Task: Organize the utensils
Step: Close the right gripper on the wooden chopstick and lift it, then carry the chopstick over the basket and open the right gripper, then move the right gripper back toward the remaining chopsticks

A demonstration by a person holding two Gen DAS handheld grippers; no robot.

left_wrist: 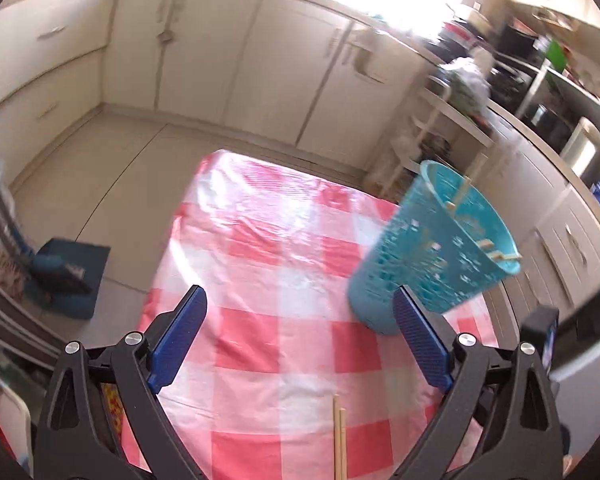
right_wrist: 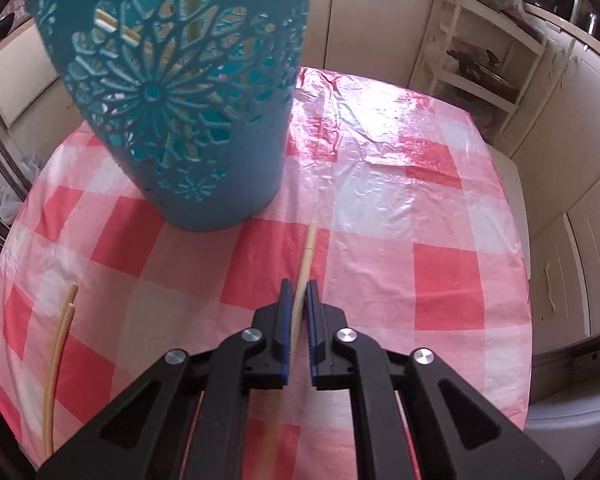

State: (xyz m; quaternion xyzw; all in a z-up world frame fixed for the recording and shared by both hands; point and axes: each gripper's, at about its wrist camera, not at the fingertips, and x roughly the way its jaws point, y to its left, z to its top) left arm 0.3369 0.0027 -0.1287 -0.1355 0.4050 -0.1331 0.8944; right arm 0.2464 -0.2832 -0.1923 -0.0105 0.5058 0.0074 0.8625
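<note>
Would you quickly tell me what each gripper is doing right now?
Left gripper: open, holding nothing.
Right gripper: closed on a chopstick.

Basket [right_wrist: 180, 92] stands on table [right_wrist: 440, 184], toward far left in right-wrist view; sticks inside it, some poking over rim [left_wrist: 460, 196]. One chopstick [right_wrist: 308, 252] lies on cloth just right of basket's base, nr end between right gripper [right_wrist: 297, 300] pads. Chopstick pair [right_wrist: 60, 356] lies at table's left edge, well apart from basket. In left-wrist view, left gripper [left_wrist: 300, 308] over table, basket just beyond its right finger; chopstick pair [left_wrist: 339, 436] below, betw. fingers. Cabinets [left_wrist: 220, 60] behind table; shelf unit [right_wrist: 480, 60] beyond far right corner.
</note>
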